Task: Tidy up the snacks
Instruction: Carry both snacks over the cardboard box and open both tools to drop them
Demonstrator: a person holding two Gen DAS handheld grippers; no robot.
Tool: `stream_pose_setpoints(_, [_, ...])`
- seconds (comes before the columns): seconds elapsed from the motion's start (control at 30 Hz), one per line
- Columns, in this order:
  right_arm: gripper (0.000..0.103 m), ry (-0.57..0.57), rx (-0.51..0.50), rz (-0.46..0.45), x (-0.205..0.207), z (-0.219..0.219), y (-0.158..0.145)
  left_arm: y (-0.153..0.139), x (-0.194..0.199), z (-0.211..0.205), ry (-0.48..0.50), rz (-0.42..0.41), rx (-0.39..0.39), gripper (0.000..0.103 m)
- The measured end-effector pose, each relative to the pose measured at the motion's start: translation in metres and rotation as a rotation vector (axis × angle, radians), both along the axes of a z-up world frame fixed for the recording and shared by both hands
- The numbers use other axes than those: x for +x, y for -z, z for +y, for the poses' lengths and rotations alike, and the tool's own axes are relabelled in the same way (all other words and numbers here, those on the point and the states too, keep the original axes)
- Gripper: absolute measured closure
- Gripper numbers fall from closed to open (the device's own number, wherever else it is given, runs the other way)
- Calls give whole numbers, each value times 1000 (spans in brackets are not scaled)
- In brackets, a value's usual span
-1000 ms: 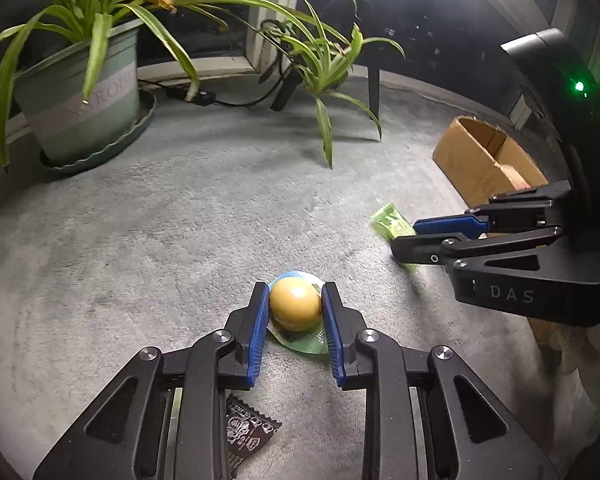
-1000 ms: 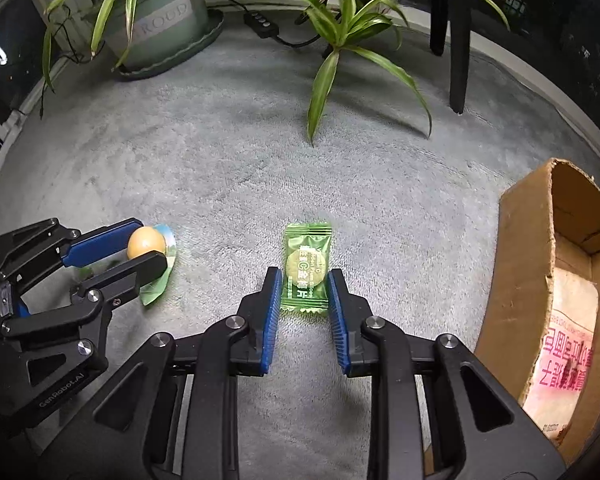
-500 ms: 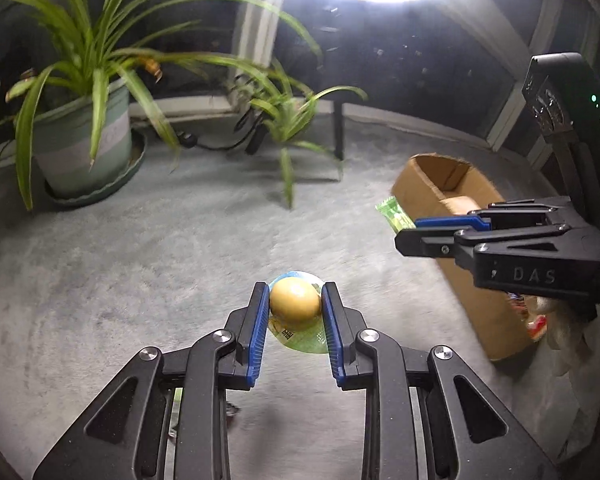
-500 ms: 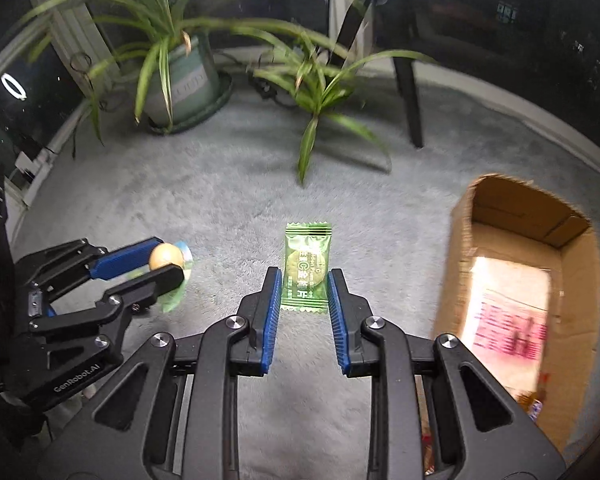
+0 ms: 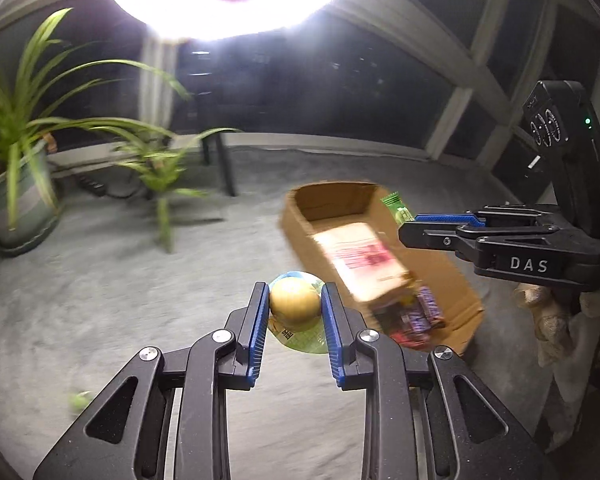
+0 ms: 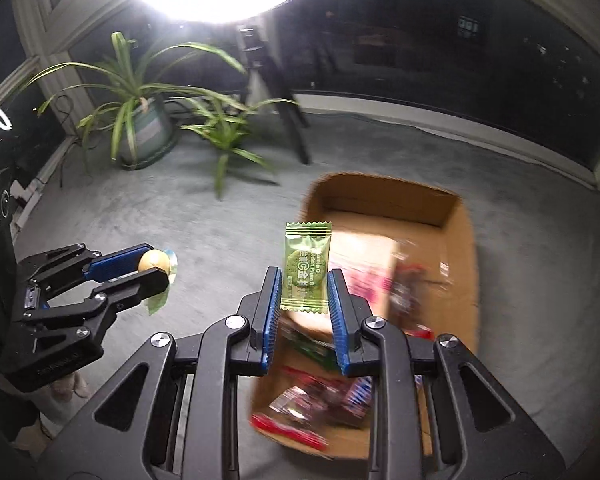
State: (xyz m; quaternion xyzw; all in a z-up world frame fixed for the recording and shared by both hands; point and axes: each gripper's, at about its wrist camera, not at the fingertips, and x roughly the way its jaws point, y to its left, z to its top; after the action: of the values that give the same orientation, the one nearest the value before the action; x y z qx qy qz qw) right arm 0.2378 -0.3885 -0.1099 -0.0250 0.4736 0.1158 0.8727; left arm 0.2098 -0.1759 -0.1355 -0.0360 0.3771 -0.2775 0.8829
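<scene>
The black plastic right gripper (image 5: 410, 227) carries the white letters "DAS" on its side. The small green foil candy wrapper (image 6: 306, 268) shows "Vitamin C" and "Golden Plum".

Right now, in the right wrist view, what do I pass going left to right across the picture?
Left gripper with the round yellow snack → potted plant → green candy packet in the right gripper → cardboard box.

Matt cardboard box (image 6: 466, 240), fuzzy carpet (image 6: 180, 216)
</scene>
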Motion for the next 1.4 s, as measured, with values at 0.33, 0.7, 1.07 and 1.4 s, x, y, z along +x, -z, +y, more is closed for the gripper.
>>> stream_pose_setpoints(0.33, [79,82,-15,45,-12,-62,8,5,-12,-71,89,22,-18,78])
stream_pose_setpoints(0.7, [78,103,-1,47,-21,-82,7,9,-19,-110,131,32,8,77])
stream_pose_setpoints(1.07, [61,116,27,39,-29,-78,1,2,-19,-96,91,23,-2,77])
stream_pose_setpoints(1.4, [61,73,53,17,-35,-32,-11,-3,-19,-35,1,30,8,77])
